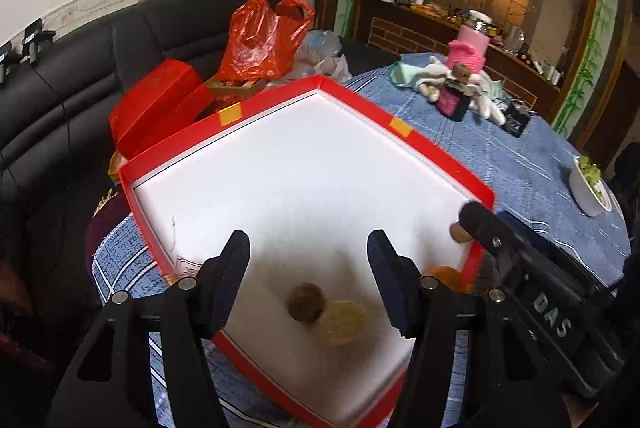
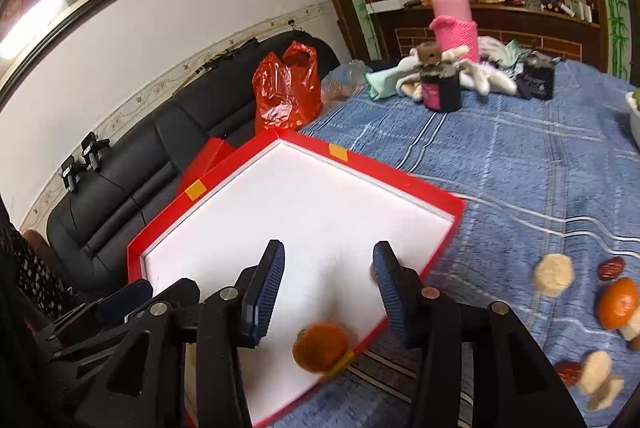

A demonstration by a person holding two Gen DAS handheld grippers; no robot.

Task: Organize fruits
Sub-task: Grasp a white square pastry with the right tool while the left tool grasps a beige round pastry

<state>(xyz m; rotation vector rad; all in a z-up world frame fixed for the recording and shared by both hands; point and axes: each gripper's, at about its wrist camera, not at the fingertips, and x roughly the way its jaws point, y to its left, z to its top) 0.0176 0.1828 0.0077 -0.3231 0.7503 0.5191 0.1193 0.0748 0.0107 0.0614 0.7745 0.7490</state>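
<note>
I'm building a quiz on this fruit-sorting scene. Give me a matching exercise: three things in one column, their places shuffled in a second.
Things:
1. round orange tangerine
2. dark red dried date
3. crumpled orange plastic bag

Places:
A. on the blue checked tablecloth, outside the tray
B. on the black leather sofa
C. inside the red-rimmed white tray

Pairs: 1-C, 2-A, 3-B

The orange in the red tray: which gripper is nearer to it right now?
Right. The right gripper hangs open just above the orange at the tray's near edge. The left gripper is open farther along, over a brown fruit.
</note>
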